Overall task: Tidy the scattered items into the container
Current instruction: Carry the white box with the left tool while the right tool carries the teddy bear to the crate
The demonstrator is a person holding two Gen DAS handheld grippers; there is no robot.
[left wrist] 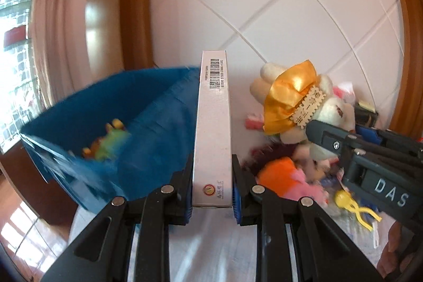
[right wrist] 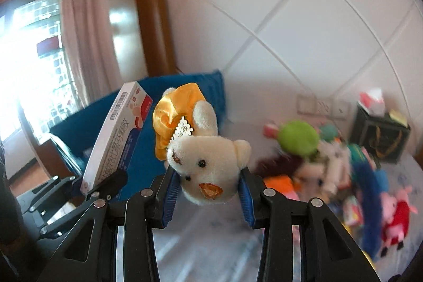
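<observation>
Holding two items beside the blue bin

Left gripper (left wrist: 211, 192): fingers clamped on a slim white medicine box (left wrist: 212, 128), edge-on, lifted just beside the blue container (left wrist: 87, 110). Right gripper (right wrist: 208, 192): pads grasping the head of a cream plush bear (right wrist: 208, 157) with a gold ribbon. Green toy (left wrist: 111, 140) lies inside the container. Remaining toys (right wrist: 343, 163) heaped on the white table (right wrist: 206, 237)

Blurred beyond telling: green toy (left wrist: 111, 142) inside blue bin (left wrist: 79, 107), heaped plush pile (right wrist: 330, 165), partly hidden behind gripper fingers.
</observation>
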